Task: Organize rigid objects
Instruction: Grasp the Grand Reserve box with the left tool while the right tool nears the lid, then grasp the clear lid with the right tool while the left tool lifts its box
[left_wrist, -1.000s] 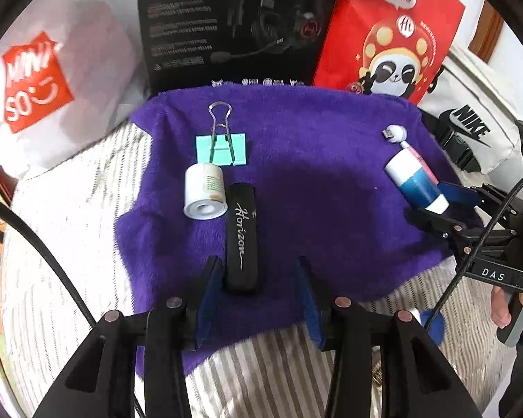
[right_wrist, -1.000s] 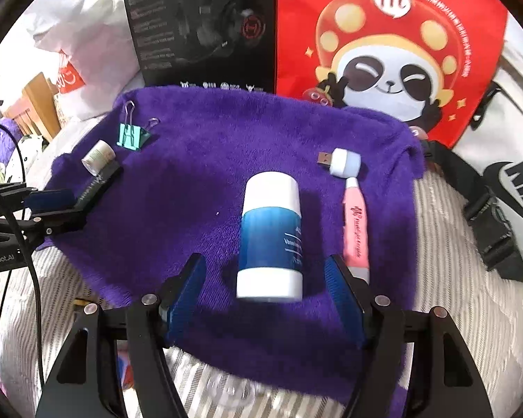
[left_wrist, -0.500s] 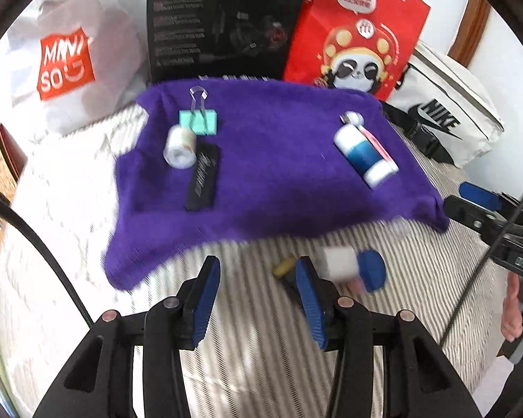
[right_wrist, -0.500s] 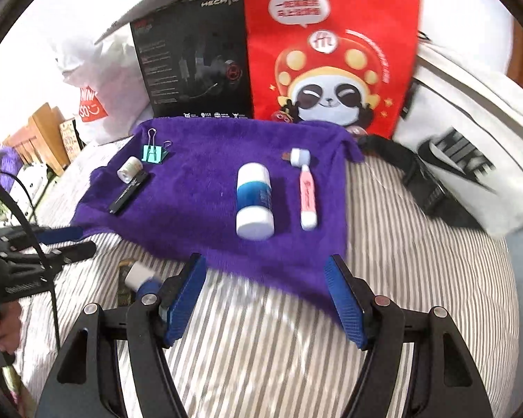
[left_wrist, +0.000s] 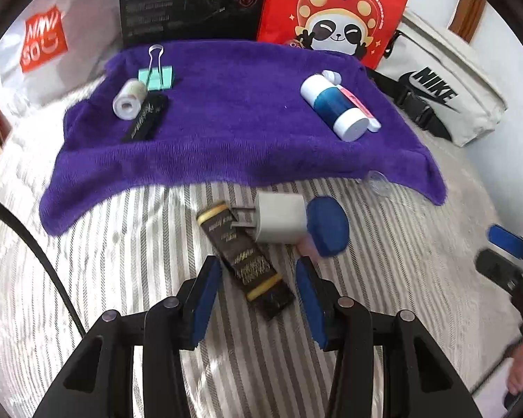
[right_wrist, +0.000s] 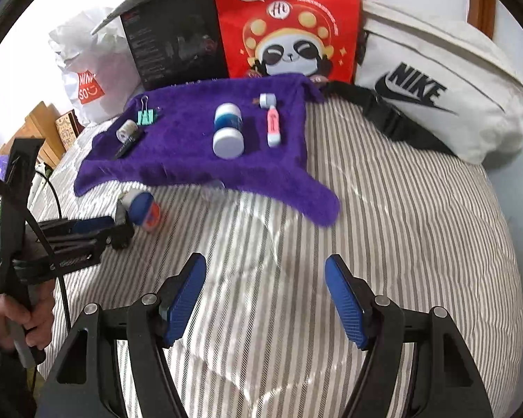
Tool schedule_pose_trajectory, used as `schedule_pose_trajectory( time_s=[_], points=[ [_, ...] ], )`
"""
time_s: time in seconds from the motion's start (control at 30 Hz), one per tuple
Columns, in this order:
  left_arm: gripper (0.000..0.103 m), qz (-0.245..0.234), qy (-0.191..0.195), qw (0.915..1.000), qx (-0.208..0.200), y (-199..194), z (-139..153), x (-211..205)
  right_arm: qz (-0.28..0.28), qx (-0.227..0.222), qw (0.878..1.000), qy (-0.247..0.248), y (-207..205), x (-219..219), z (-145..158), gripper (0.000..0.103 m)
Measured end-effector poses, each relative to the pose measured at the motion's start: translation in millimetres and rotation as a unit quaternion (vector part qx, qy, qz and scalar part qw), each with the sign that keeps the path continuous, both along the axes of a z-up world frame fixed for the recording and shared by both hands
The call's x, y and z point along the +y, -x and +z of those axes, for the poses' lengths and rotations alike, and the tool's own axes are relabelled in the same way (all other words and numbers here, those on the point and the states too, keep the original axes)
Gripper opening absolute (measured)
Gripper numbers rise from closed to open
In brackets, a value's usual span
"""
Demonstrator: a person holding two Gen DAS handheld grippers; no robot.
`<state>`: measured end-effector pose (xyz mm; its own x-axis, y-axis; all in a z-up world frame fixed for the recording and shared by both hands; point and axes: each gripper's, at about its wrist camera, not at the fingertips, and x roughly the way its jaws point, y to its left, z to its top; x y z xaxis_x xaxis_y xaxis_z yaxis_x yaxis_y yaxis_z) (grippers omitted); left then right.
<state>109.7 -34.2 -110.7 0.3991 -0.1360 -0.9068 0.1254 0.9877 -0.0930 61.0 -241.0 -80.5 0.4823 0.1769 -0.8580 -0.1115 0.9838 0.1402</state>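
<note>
Fuzzy purple towel, striped cloth bedsheet

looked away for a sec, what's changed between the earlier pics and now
Both grippers pulled back off the purple towel. The left gripper, open, left the black Horizon case and now frames a black-and-gold packet on the striped sheet; the right gripper left the blue bottle and holds nothing. Towel items stayed put.

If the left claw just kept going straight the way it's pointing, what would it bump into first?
Most likely the black and gold packet, which lies on the striped bedding right between the open left claw tips. The white plug sits just beyond it. Depth is hard to judge here.
</note>
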Motion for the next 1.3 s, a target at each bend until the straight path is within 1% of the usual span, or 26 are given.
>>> schedule_pose_trajectory(
  time_s=[0.13,0.2,0.23,0.27,0.3,0.37,0.47,0.5,0.53,0.6,0.63,0.73,0.93,1.1,1.17,1.3],
  points=[
    [0.044,-0.007,-0.036,0.9993,-0.007,4,0,0,-0.007,0.005,1.000,-0.004,6,-8,-5,0.070],
    [0.050,-0.010,-0.066,0.9976,-0.014,9,-1,7,-0.013,0.006,1.000,-0.008,10,-13,-6,0.070],
    [0.052,-0.007,-0.069,0.9975,-0.016,12,0,13,-0.014,0.006,1.000,-0.010,11,-15,-6,0.070],
    [0.052,0.000,-0.058,0.9982,-0.011,12,0,21,-0.016,0.006,1.000,-0.013,13,-17,-7,0.070],
    [0.050,0.004,-0.045,0.9989,-0.012,12,2,27,-0.017,0.007,1.000,-0.015,15,-18,-8,0.070],
    [0.050,0.008,-0.021,0.9997,-0.014,11,3,33,-0.018,0.011,1.000,-0.019,16,-19,-11,0.070],
    [0.049,0.002,-0.025,0.9996,-0.015,6,2,30,-0.016,0.019,0.999,-0.021,14,-17,-15,0.070],
    [0.044,0.001,-0.028,0.9995,-0.015,5,2,28,-0.014,0.021,0.999,-0.021,15,-15,-16,0.070],
    [0.035,0.000,-0.029,0.9994,-0.016,4,2,26,-0.011,0.021,1.000,-0.020,15,-14,-17,0.070],
    [0.029,-0.002,-0.031,0.9993,-0.018,4,1,23,-0.007,0.022,1.000,-0.019,15,-12,-17,0.070],
    [0.022,-0.003,-0.039,0.9990,-0.021,3,1,21,-0.006,0.022,1.000,-0.020,14,-10,-18,0.070],
    [0.022,-0.009,-0.046,0.9984,-0.031,6,1,19,-0.002,0.027,0.999,-0.024,12,-6,-21,0.070],
    [0.023,-0.017,-0.033,0.9984,-0.042,3,1,23,0.017,0.037,0.999,-0.020,8,9,-29,0.070],
    [0.023,-0.021,-0.042,0.9976,-0.051,-1,-1,19,0.022,0.045,0.998,-0.025,4,17,-32,0.070],
    [0.023,-0.026,-0.045,0.9973,-0.052,-1,-1,18,0.026,0.044,0.998,-0.032,1,21,-31,0.070],
    [0.022,-0.029,-0.030,0.9982,-0.044,1,0,25,0.031,0.028,0.998,-0.045,-9,27,-28,0.070]
  ],
)
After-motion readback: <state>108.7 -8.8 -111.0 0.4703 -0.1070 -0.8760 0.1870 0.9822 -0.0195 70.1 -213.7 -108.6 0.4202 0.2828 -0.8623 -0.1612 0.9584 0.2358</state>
